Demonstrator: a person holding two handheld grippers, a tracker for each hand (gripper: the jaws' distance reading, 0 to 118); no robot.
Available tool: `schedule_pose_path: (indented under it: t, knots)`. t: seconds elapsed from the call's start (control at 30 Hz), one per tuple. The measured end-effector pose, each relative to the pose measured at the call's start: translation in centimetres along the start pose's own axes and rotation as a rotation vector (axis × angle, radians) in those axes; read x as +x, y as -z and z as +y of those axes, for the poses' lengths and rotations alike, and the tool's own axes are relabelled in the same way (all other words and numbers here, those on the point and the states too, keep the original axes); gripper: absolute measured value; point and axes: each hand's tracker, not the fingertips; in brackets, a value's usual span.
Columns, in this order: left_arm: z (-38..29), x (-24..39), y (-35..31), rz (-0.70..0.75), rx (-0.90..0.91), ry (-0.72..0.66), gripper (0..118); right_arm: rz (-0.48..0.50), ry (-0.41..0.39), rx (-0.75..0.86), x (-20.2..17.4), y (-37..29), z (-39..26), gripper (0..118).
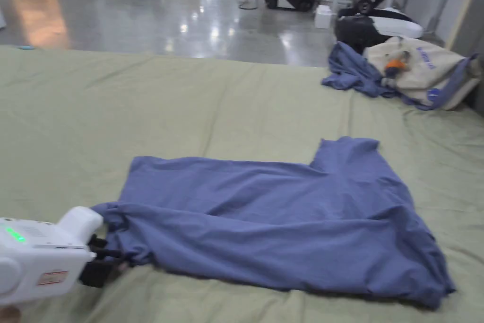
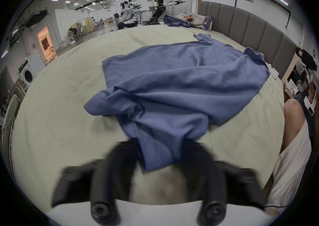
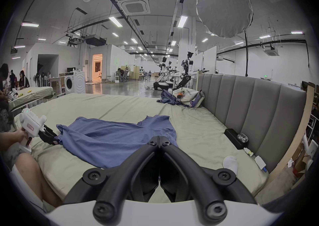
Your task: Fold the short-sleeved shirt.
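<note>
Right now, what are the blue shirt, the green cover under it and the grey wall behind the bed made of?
The blue shirt looks like soft, matte knit cloth, likely cotton: it wrinkles and drapes limply. The green cover looks like thin woven fabric, dull, with long creases. The grey headboard seems padded and covered in smooth leather or a lookalike: it has puffy stitched panels and a faint sheen. I cannot tell which.

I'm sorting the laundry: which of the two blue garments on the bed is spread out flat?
The blue shirt by the left tool lies spread out; the other blue garment is crumpled beside the beige bag.
</note>
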Motion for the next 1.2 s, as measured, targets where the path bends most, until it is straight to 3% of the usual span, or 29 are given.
schedule_pose_path:
  t: [0.03, 0.13, 0.17, 0.23, 0.3, 0.33, 0.37, 0.47, 0.6, 0.7, 0.87, 0.93, 1.2]
  knots:
    - [0.0, 0.3, -0.1, 0.019, 0.011, 0.013, 12, 0.006, 0.002, -0.005, 0.1, 0.1, 0.0, 2]
    - [0.5, 1.0, -0.9, 0.036, 0.029, 0.018, 11, 0.040, 0.015, -0.072, 0.8, 0.9, 0.0, 3]
    - [0.6, 1.0, -0.9, 0.027, 0.025, 0.019, 11, 0.057, 0.002, -0.107, 1.3, 1.3, -0.1, 10]
    - [0.7, 2.2, -1.9, 0.037, 0.040, 0.021, 11, 0.085, -0.017, -0.156, 2.3, 2.3, -0.3, 48]
    - [0.8, 2.3, -2.6, 0.033, 0.052, 0.011, 11, 0.152, -0.007, -0.310, 3.7, 4.6, -0.8, 64]
    - [0.8, 2.1, -2.9, 0.035, 0.062, 0.003, 11, 0.178, 0.008, -0.383, 4.4, 6.0, -1.4, 89]
    - [0.9, 2.2, -3.2, 0.035, 0.066, -0.004, 11, 0.187, 0.002, -0.419, 4.6, 7.3, -2.1, 92]
    - [1.1, 2.7, -4.0, 0.042, 0.078, -0.008, 11, 0.198, -0.043, -0.544, 5.2, 11.7, -4.4, 92]
    - [1.6, 3.0, -4.4, 0.042, 0.075, -0.010, 11, 0.181, -0.013, -0.675, 5.6, 16.9, -6.7, 92]
    - [1.7, 3.2, -4.7, 0.040, 0.071, -0.015, 11, 0.189, -0.041, -0.719, 5.3, 19.1, -7.3, 90]
    - [2.2, 2.5, -4.3, 0.040, 0.070, -0.020, 11, 0.245, -0.016, -0.766, 4.9, 20.1, -7.0, 44]
    - [2.3, 2.5, -4.4, 0.038, 0.070, -0.025, 11, 0.278, -0.037, -0.759, 4.8, 20.0, -6.7, 16]
    - [2.2, 1.8, -6.0, 0.015, 0.116, -0.072, 10, 0.323, 0.071, -0.718, 6.5, 18.8, -5.0, 13]
